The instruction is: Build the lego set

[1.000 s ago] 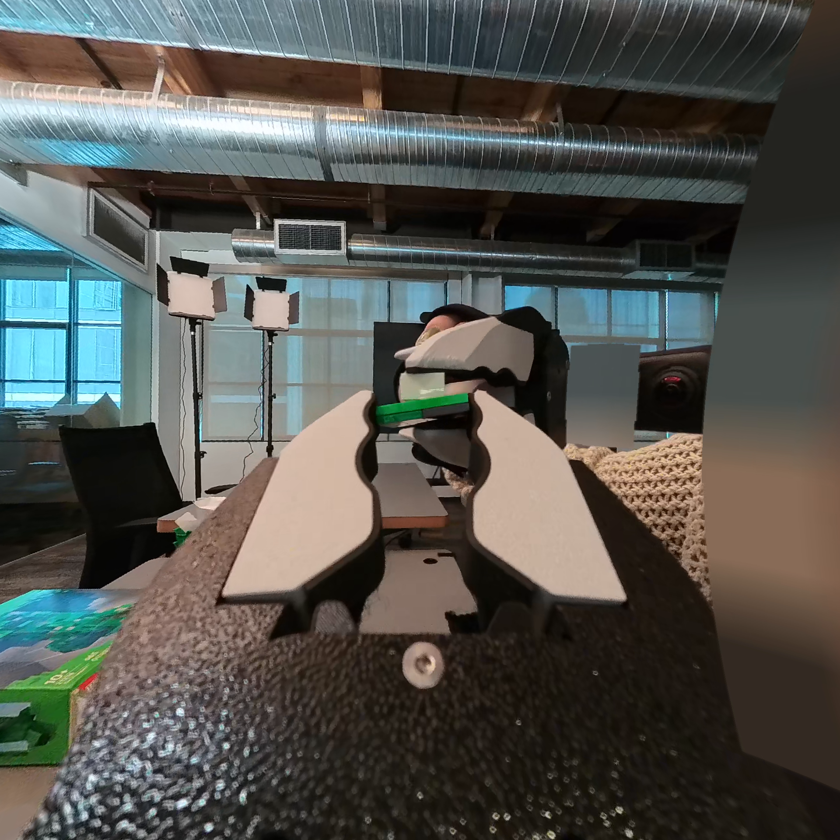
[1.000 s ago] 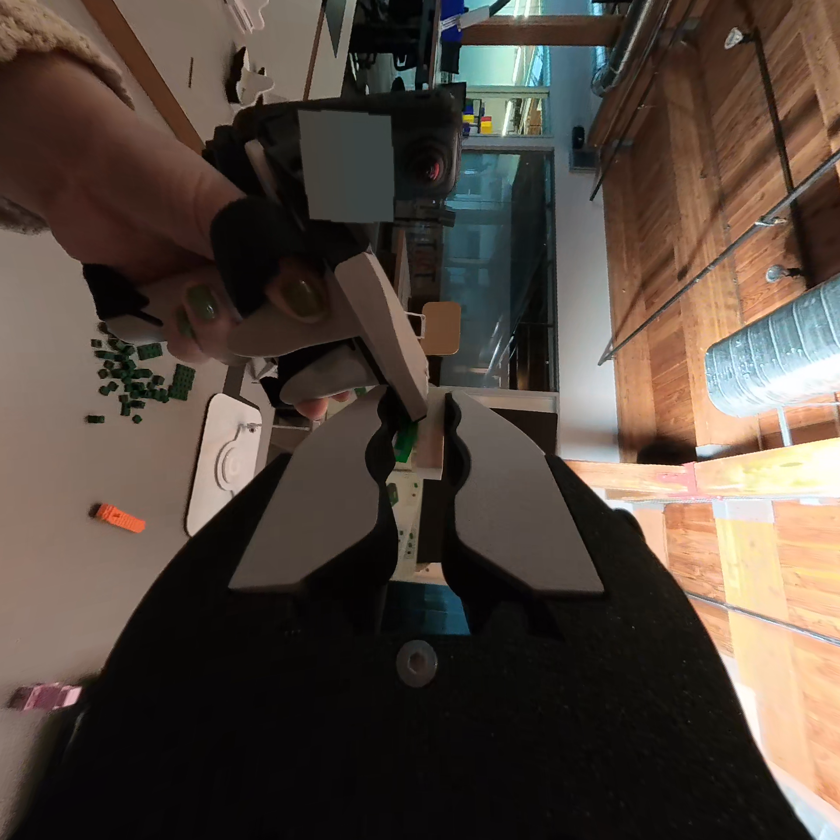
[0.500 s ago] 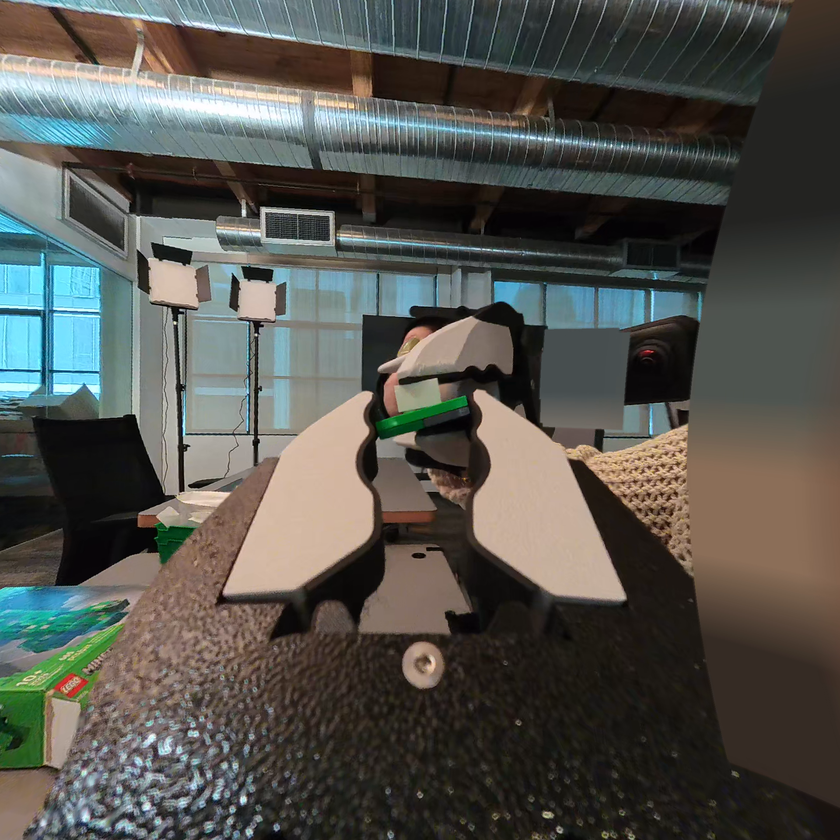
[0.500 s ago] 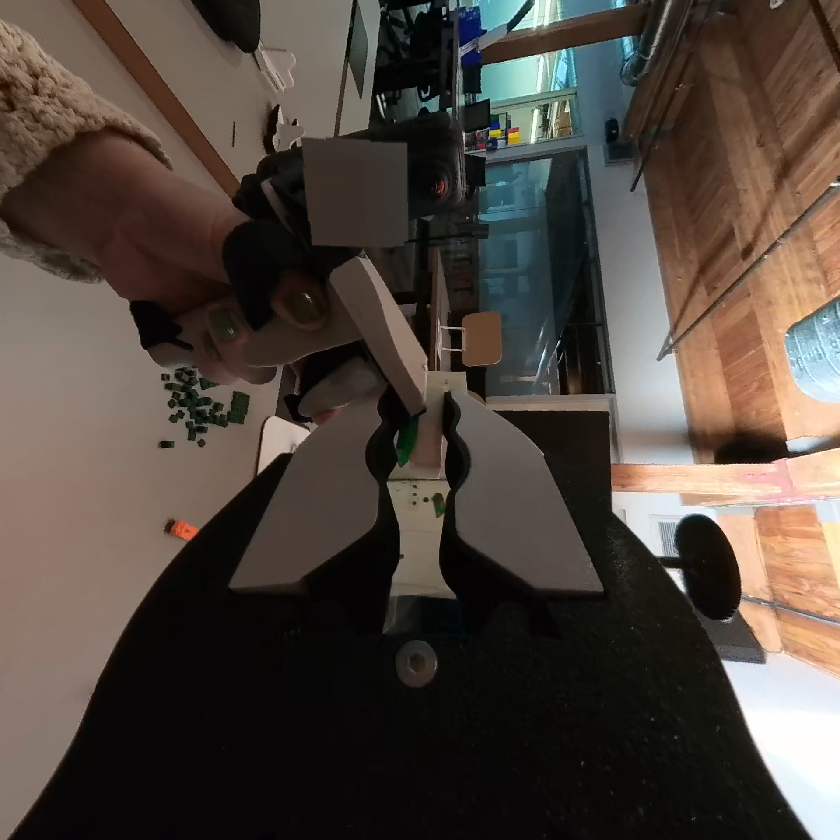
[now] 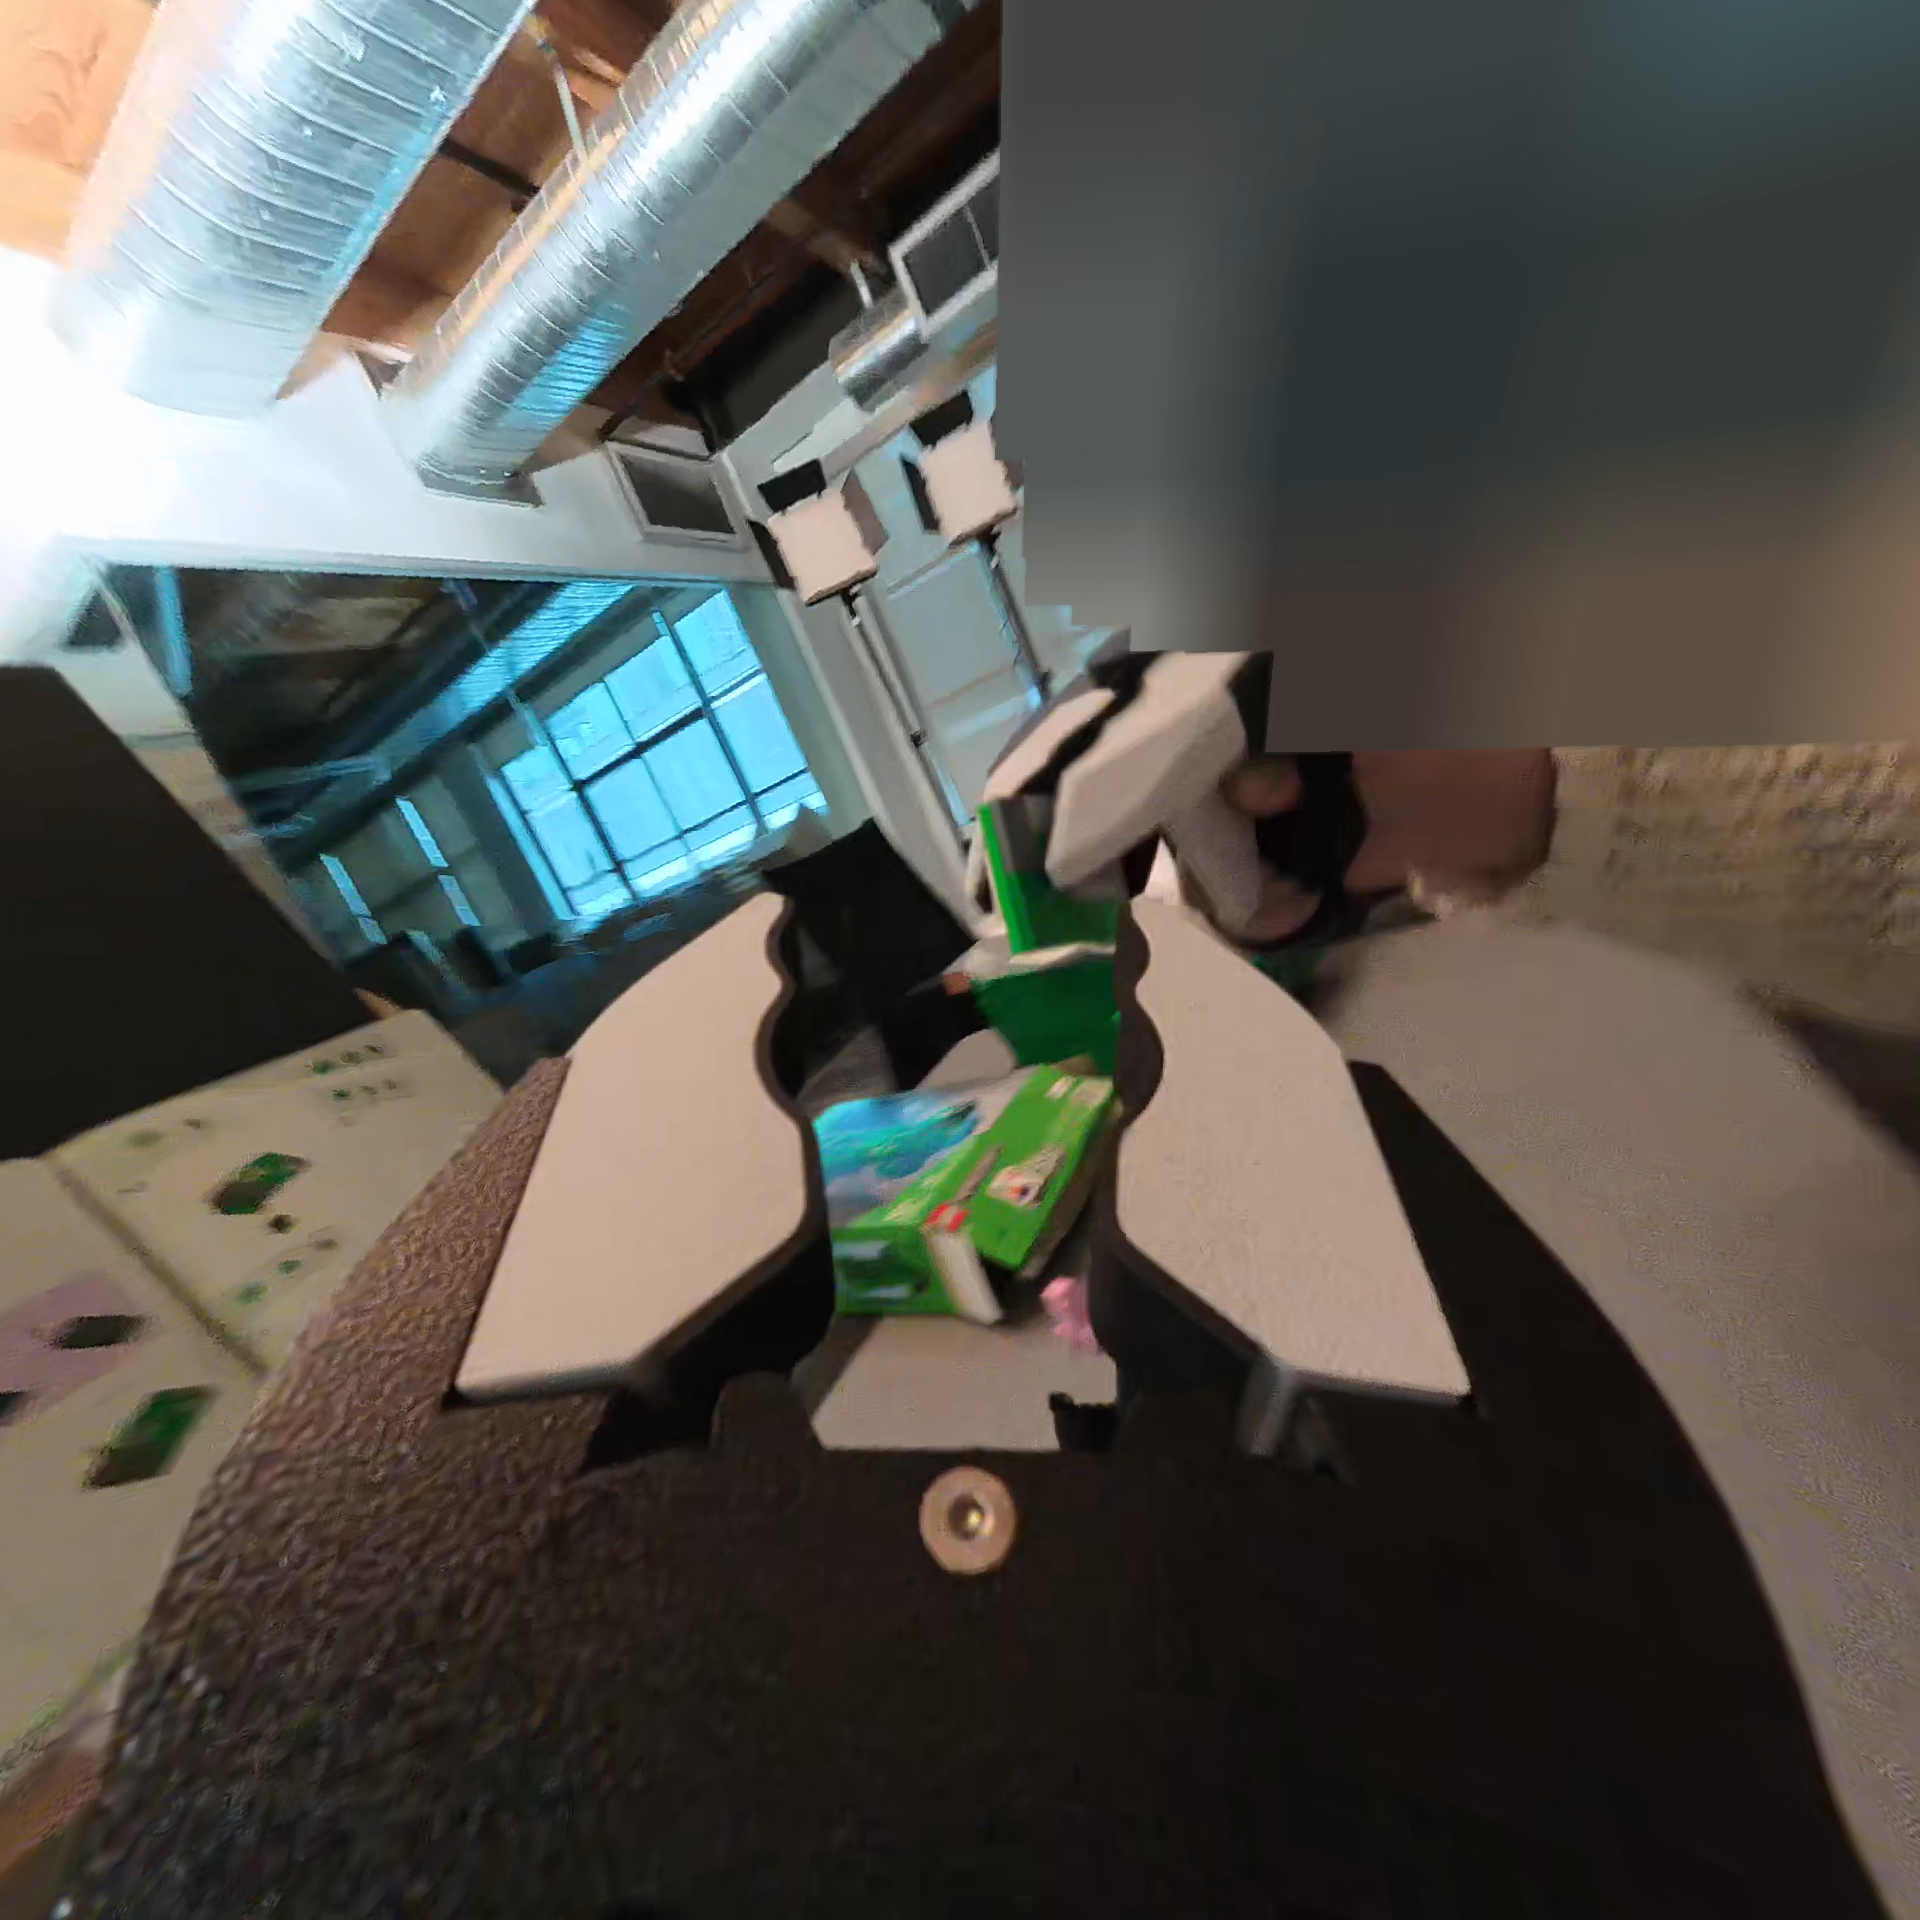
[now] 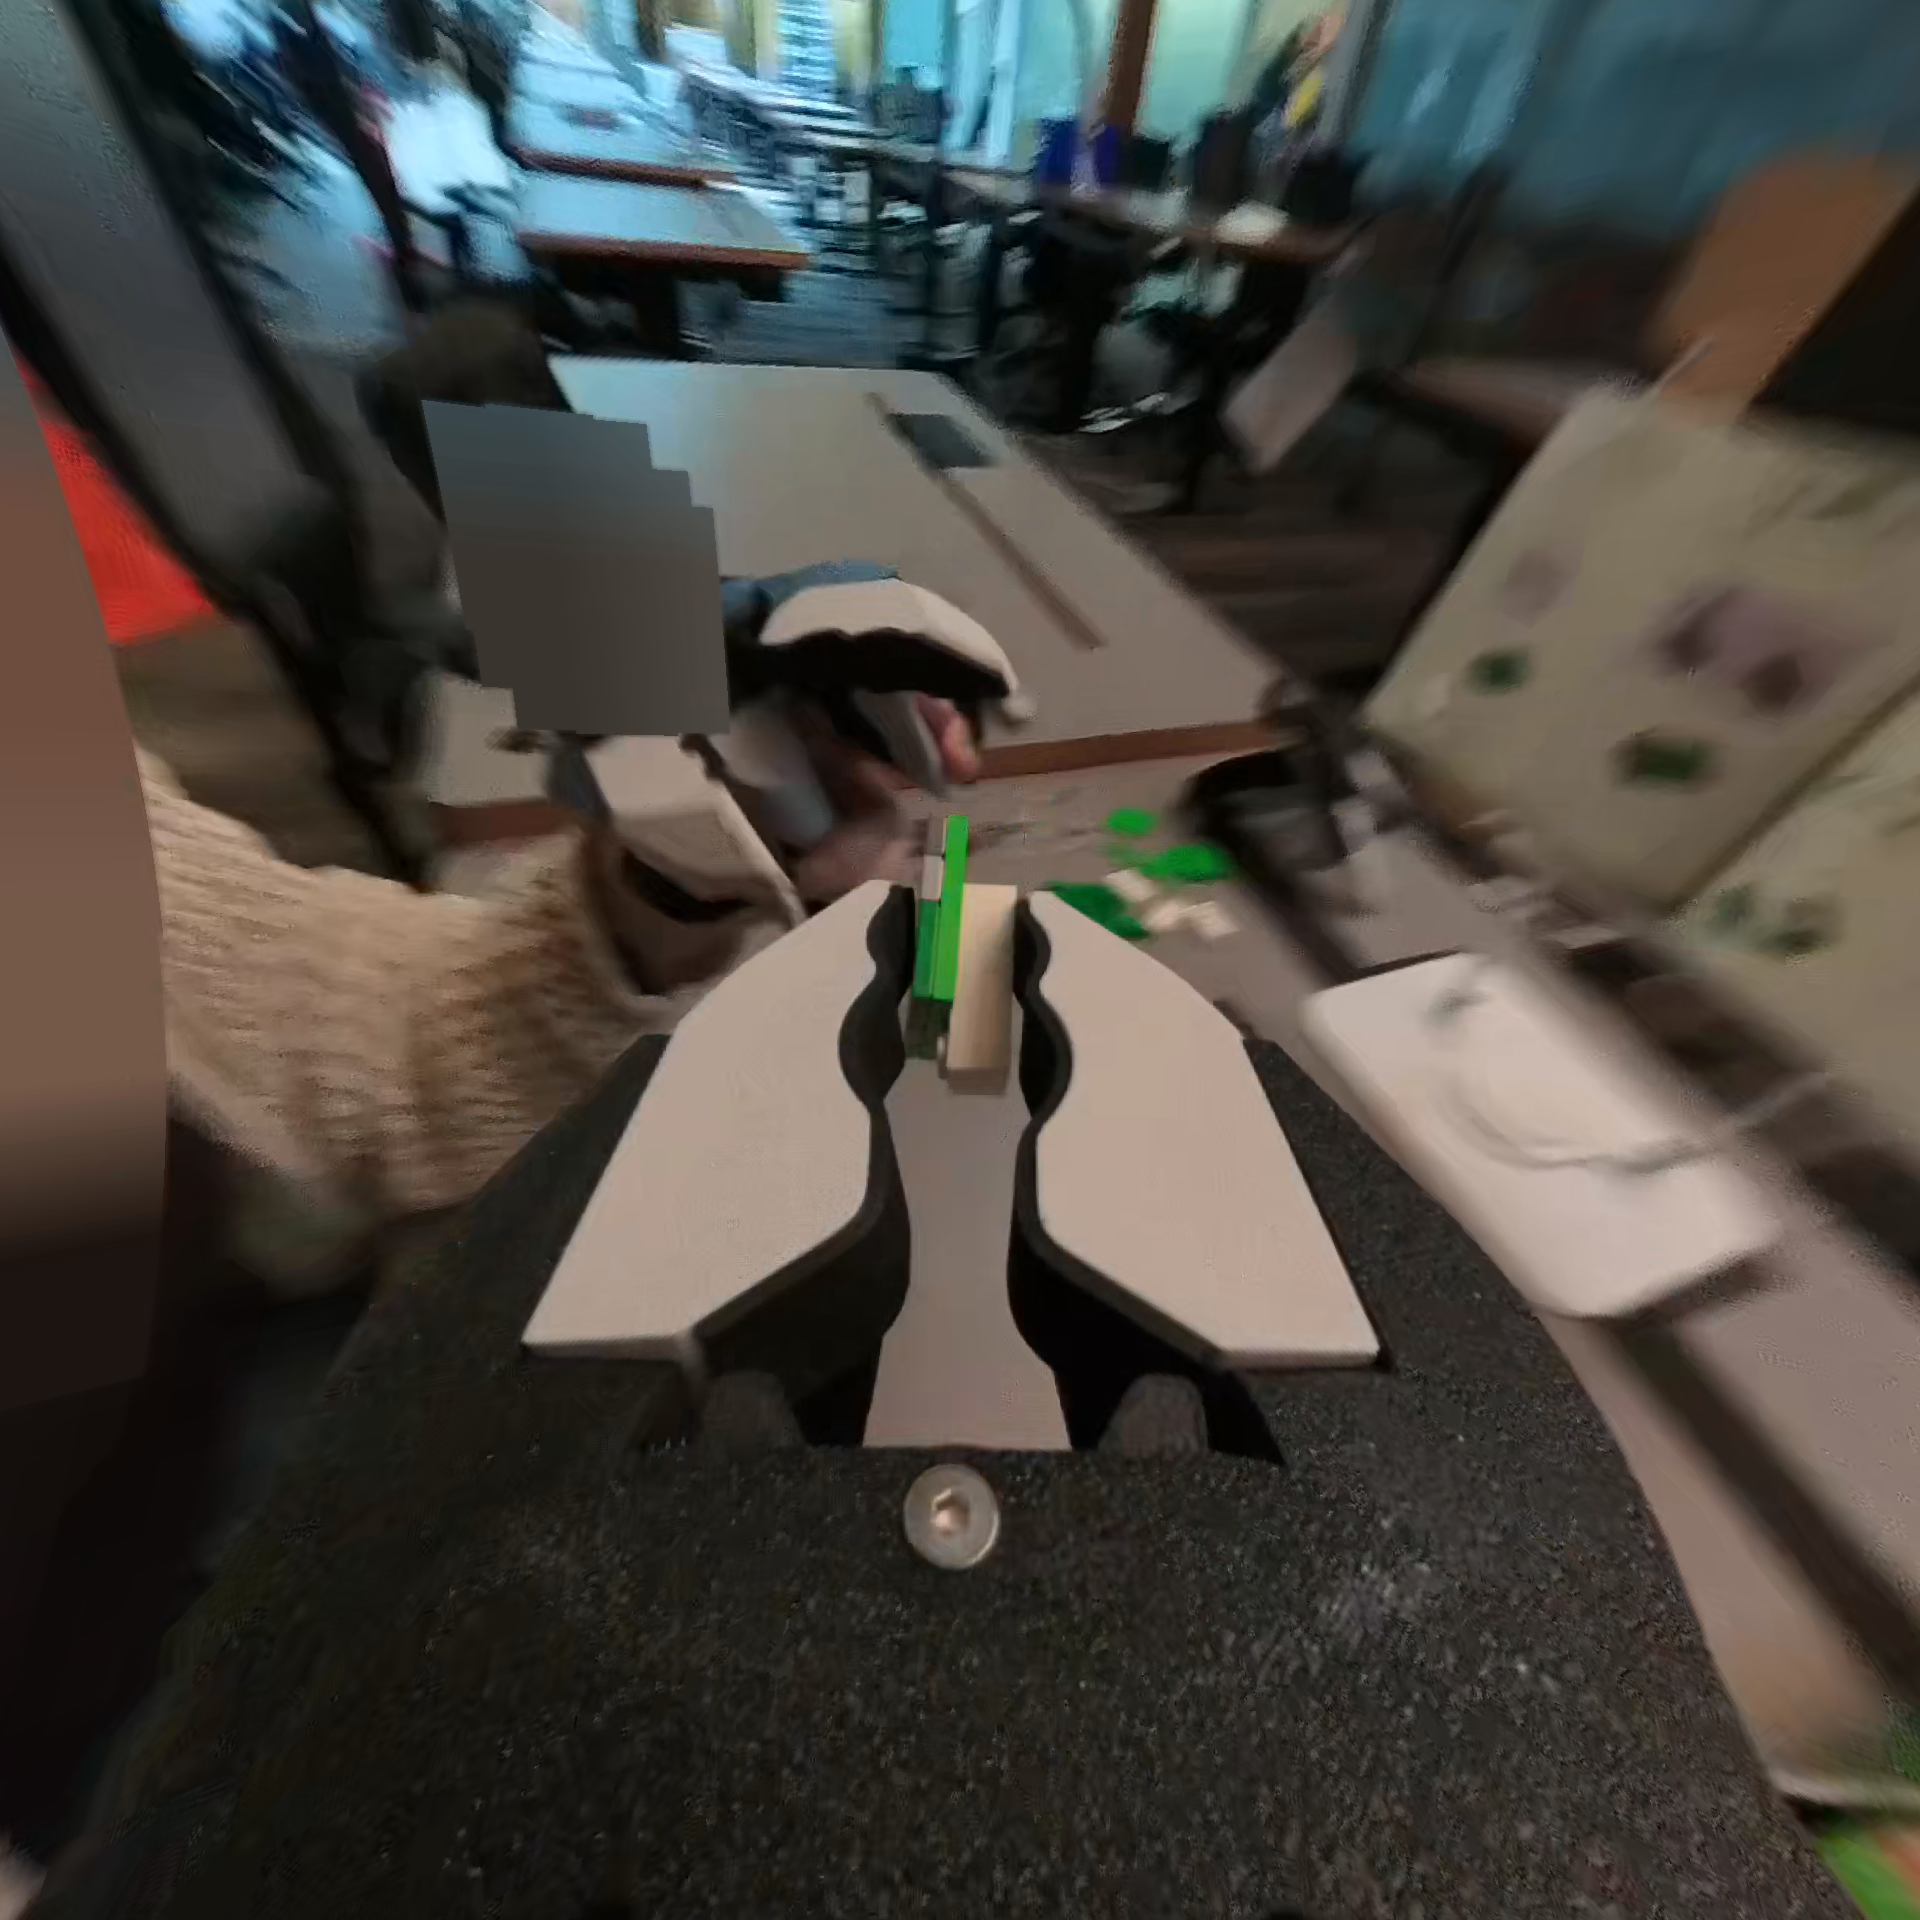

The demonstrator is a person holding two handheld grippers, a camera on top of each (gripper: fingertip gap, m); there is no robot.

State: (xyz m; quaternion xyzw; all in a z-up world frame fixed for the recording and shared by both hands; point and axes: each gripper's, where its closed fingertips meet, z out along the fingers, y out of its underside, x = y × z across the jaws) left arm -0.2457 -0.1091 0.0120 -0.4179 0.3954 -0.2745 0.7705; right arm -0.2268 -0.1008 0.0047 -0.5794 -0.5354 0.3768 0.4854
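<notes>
My right gripper (image 6: 961, 909) is shut on a flat green lego plate (image 6: 948, 914) held on edge, with a tan piece (image 6: 982, 997) against it. In the left wrist view the right gripper (image 5: 1060, 831) shows ahead, with the green plate (image 5: 1013, 883) in its jaws. My left gripper (image 5: 956, 925) is open and empty, a short way from the plate. In the right wrist view the left gripper (image 6: 883, 665) shows farther off in a hand. Loose green pieces (image 6: 1164, 862) lie on the table (image 6: 810, 488). Both views are blurred by motion.
A green lego box (image 5: 966, 1174) lies on the table ahead of the left gripper, with a small pink piece (image 5: 1065, 1299) beside it. Instruction sheets (image 5: 208, 1143) lie at the left. A white flat device (image 6: 1507, 1122) sits right of the right gripper. A knitted sleeve (image 6: 343, 997) is at the left.
My left gripper has opened, let go of the green plate and drawn away. The right gripper keeps the plate. Both views have swung down from the ceiling toward the table.
</notes>
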